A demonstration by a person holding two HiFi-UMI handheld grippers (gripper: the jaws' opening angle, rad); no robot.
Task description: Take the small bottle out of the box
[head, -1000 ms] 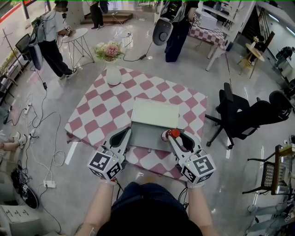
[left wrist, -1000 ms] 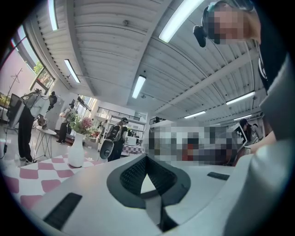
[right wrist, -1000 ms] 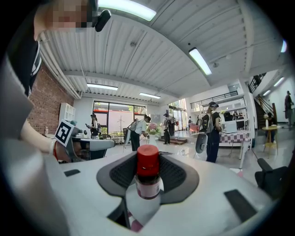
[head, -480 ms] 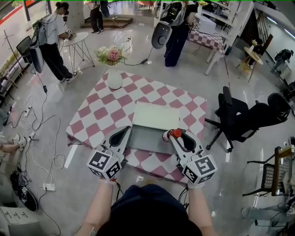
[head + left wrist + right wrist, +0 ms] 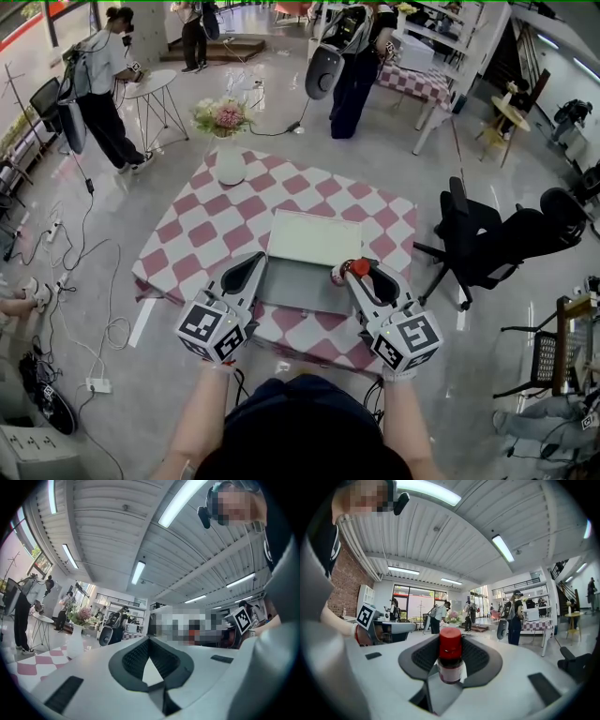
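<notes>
The small bottle (image 5: 357, 268), with a red cap and a pale label, stands upright between the jaws of my right gripper (image 5: 351, 274), which is shut on it at the right edge of the open grey box (image 5: 298, 287). In the right gripper view the bottle (image 5: 450, 657) fills the middle, and the dark pads (image 5: 423, 656) of the right gripper (image 5: 450, 644) press on both its sides. My left gripper (image 5: 259, 259) hovers at the box's left edge. In the left gripper view the left gripper (image 5: 149, 641) has its tips together and nothing between them.
The box's lid (image 5: 316, 234) lies open toward the far side on a table with a pink-and-white checked cloth (image 5: 202, 234). A white vase (image 5: 229, 161) with flowers stands at the far left corner. A black office chair (image 5: 487, 246) is to the right. People stand beyond the table.
</notes>
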